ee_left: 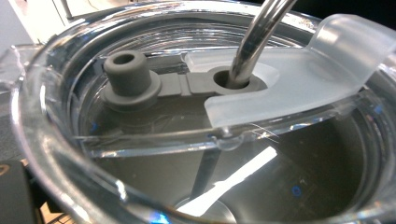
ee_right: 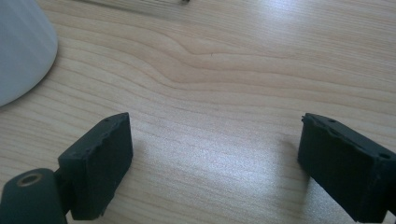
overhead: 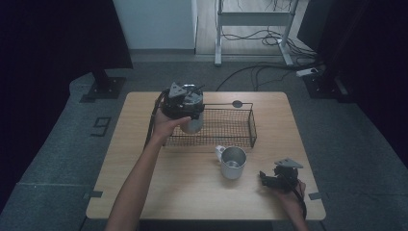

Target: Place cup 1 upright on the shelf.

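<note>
While left gripper (overhead: 188, 115) clasps clear-lidded tumbler (overhead: 193, 124) | right gripper (ee_right: 212, 163) agape over woodgrain.

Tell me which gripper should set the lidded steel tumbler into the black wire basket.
Left: the left gripper is at the lidded steel tumbler, over the black wire basket. The right gripper sits open near the table edge.

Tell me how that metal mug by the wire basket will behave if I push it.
The metal mug stands upright on a flat base, so it would probably slide rather than roll. Thin steel walls suggest it is light. A push high on the rim might tip it on the smooth wooden table.
</note>
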A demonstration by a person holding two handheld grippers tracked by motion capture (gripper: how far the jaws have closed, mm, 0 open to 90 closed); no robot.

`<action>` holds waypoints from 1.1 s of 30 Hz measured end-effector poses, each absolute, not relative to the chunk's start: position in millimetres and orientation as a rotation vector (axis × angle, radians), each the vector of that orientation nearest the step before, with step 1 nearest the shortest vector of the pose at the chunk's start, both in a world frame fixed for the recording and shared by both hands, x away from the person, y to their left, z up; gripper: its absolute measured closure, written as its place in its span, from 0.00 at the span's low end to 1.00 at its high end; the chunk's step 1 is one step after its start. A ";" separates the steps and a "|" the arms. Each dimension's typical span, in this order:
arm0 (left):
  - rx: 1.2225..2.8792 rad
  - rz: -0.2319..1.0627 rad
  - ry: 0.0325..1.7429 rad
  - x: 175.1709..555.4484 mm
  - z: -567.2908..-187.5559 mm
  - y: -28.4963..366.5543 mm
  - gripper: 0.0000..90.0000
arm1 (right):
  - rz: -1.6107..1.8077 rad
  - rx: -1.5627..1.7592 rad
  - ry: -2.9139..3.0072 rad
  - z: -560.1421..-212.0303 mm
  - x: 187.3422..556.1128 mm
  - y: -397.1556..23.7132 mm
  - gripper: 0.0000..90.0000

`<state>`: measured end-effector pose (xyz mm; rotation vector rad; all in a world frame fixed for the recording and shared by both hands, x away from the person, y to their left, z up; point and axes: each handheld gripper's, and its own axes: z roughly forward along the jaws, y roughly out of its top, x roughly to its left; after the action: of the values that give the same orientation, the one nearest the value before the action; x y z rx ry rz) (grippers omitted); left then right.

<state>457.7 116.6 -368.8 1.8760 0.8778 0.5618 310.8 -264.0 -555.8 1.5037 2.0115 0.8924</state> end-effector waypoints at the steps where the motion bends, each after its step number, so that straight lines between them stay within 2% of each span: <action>1: 1.876 0.562 0.878 458.6 -369.1 117.1 0.05 | 0.892 1.504 2.011 -555.8 310.8 -264.0 0.11; 33: 1.877 0.562 0.982 501.5 -391.2 123.9 0.05 | 0.893 1.506 2.007 -555.8 310.6 -264.1 0.12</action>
<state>501.5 123.9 -391.2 1.8771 0.9820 0.5622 310.6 -264.1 -555.8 1.5061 2.0065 0.8932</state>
